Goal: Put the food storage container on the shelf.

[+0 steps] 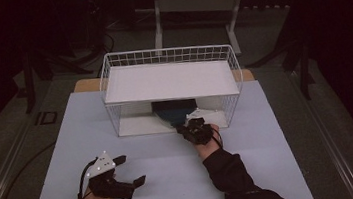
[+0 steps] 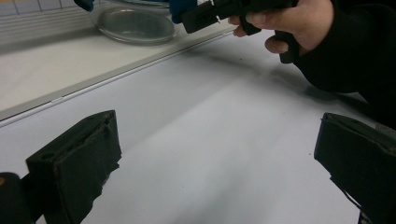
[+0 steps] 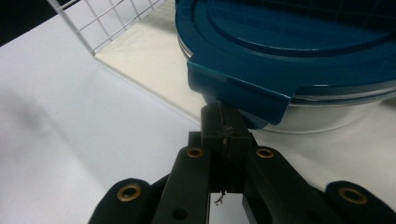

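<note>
At left on the table (image 1: 167, 171): left gripper (image 1: 131, 171), released, jaws wide apart over bare surface. At centre, under the shelf of the wire basket (image 1: 112, 86): glass container (image 3: 327, 114) with blue lid (image 3: 289, 51). At right, by the basket's open front: right gripper (image 3: 225, 128), clenched beneath the lid's tab; grasp itself impossible to tell.

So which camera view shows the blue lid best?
The right gripper view: the blue lid is close, its tab just beyond the right gripper. In the high view it is a dark shape under the shelf; the left gripper view catches blue bits.
</note>
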